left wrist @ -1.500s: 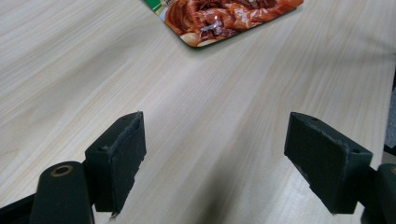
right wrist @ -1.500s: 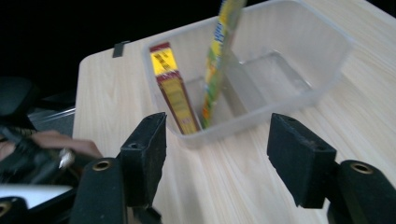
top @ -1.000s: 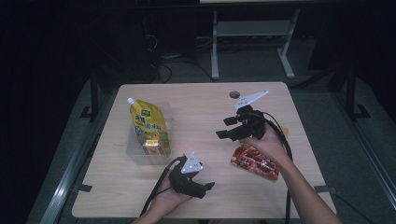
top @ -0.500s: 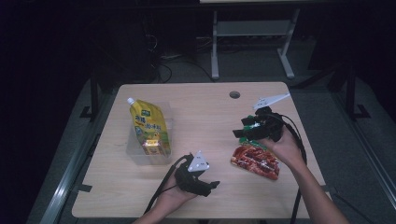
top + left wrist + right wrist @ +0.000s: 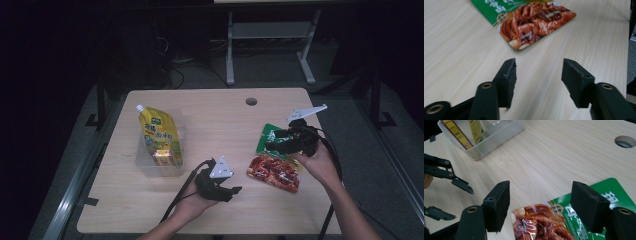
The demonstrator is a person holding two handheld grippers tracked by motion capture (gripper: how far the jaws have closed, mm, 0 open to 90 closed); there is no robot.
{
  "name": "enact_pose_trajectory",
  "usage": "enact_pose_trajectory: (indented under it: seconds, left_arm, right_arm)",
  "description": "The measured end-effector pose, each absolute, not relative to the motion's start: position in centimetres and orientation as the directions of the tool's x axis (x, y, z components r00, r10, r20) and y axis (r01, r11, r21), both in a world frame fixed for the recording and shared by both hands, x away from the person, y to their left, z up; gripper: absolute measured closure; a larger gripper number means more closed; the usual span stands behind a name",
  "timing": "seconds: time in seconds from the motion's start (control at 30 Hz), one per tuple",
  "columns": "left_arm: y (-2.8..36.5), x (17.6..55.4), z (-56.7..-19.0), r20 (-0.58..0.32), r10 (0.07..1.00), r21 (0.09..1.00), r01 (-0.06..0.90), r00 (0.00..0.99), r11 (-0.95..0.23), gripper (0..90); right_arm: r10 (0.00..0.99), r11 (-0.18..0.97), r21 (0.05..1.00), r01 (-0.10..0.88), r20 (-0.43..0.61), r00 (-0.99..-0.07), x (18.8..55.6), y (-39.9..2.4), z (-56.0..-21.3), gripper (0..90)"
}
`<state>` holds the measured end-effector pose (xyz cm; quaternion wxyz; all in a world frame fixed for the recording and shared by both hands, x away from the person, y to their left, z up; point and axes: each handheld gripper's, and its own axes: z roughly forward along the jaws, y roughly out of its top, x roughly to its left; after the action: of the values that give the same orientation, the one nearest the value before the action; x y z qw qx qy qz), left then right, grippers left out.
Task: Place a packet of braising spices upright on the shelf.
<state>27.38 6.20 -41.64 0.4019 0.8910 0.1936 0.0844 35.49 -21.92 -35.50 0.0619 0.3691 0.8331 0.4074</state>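
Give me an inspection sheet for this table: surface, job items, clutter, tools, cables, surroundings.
Surface: light wooden table with a round cable hole near the far edge.
Job's things: flat red and green snack packet lying on the wood; yellow spouted pouch leaning in a clear plastic tub.
Clutter: nothing seen.
Grippers: left tool has just been closing, nothing between its jaws, aimed at the packet's near corner. Right tool is open over the packet, pads not pressing it.
Cables: black cable trails from the left tool; another from the right.
Surroundings: dark room, grey floor, white metal stand behind the table.
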Motion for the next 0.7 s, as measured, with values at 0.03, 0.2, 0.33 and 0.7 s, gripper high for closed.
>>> enact_pose_trajectory:
  seconds: [0.03,0.2,0.33,0.7]
  left_arm:
    - [5.9,27.5,-41.5,-0.006,0.409,0.75,0.275,0.912,-0.602,50.5]
    - [4.6,28.1,-41.0,0.012,0.383,0.752,0.245,0.924,-0.612,60.6]
    - [3.6,28.8,-41.1,-0.004,0.379,0.751,0.253,0.925,-0.61,66.8]
    - [1.1,30.7,-42.1,-0.006,0.377,0.729,0.262,0.926,-0.632,81.8]
  right_arm:
    - [0.67,0.393,0.725,0.565,0.196,-0.716,35.4,-22.2,-35.6,31.5]
    - [0.694,0.385,0.724,0.573,0.183,-0.697,35.1,-23.6,-35.7,31.7]
    - [0.717,0.37,0.717,0.591,0.185,-0.672,35.1,-24.5,-36.0,32.6]
    - [0.783,0.338,0.676,0.655,0.183,-0.594,36.0,-26.5,-37.3,33.9]
